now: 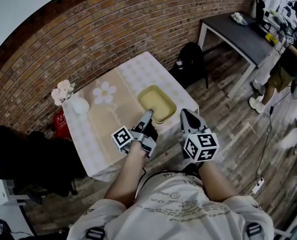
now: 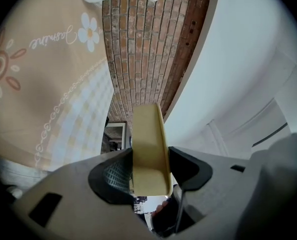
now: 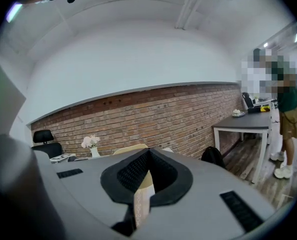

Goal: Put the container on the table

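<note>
Left claw (image 2: 149, 158) clamps the pale yellow, shallow, rounded-rectangular container (image 1: 157, 103) by its rim.

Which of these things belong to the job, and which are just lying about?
Part of the job:
- yellow container, its rim gripped by the left gripper
- table
- right gripper, holding nothing

Just lying about:
- vase of flowers
- black backpack
- black chair
- dark desk
</note>
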`<state>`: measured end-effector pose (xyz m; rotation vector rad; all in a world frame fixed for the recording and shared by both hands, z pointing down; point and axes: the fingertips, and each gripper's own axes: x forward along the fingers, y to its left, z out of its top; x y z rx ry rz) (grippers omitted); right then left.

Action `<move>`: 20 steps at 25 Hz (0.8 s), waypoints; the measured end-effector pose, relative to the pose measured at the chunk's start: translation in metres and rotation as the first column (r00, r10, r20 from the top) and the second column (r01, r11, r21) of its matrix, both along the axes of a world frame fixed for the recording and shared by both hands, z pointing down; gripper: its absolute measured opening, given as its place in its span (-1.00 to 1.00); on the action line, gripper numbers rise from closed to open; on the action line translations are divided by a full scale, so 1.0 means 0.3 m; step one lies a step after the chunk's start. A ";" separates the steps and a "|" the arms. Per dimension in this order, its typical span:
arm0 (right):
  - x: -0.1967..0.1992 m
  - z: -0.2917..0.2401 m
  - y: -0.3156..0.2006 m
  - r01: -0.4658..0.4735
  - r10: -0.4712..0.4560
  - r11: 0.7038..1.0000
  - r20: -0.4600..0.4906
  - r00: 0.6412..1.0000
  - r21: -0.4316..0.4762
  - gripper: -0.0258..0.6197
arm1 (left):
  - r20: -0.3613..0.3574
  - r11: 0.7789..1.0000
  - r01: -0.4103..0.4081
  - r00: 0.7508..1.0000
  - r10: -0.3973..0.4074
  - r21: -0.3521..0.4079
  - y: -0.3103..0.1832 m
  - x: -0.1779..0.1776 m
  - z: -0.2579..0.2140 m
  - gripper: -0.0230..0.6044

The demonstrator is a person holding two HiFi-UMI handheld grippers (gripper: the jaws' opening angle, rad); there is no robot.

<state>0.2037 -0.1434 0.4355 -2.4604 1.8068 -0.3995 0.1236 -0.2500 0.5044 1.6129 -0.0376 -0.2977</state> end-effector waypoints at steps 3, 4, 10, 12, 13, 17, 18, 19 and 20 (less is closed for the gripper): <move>0.013 0.012 -0.015 0.010 -0.010 1.000 0.014 1.000 0.000 -0.92 | 0.013 1.000 0.011 1.000 -0.011 0.003 -0.015 0.003 0.014 -0.19; 0.017 0.014 -0.023 0.016 -0.016 1.000 0.014 1.000 0.001 -0.92 | 0.017 1.000 0.016 1.000 -0.016 0.004 -0.023 0.006 0.019 -0.19; 0.056 0.031 -0.090 0.068 -0.068 0.998 0.018 0.998 -0.001 -0.92 | 0.027 0.998 0.055 0.998 -0.055 0.005 -0.072 0.034 0.038 -0.19; 0.080 0.027 -0.114 0.086 -0.086 0.996 0.016 0.996 0.002 -0.91 | 0.028 0.998 0.071 0.997 -0.071 0.002 -0.088 0.050 0.041 -0.19; 0.093 0.026 -0.124 0.094 -0.094 0.996 0.016 0.995 0.006 -0.92 | 0.032 0.997 0.078 0.996 -0.078 0.002 -0.096 0.059 0.045 -0.19; 0.163 0.035 -0.179 0.129 -0.129 0.992 0.025 0.991 0.003 -0.92 | 0.033 0.994 0.105 0.994 -0.105 -0.005 -0.138 0.110 0.055 -0.19; 0.178 0.036 -0.192 0.139 -0.139 0.990 0.025 0.990 0.001 -0.92 | 0.031 0.994 0.111 0.993 -0.111 -0.009 -0.147 0.120 0.055 -0.19; 0.193 0.035 -0.205 0.148 -0.148 0.989 0.026 0.989 0.003 -0.92 | 0.033 0.993 0.116 0.993 -0.115 -0.010 -0.157 0.128 0.059 -0.19; 0.208 0.033 -0.219 0.156 -0.156 0.988 0.027 0.987 0.007 -0.92 | 0.040 0.993 0.120 0.992 -0.119 -0.007 -0.169 0.138 0.066 -0.19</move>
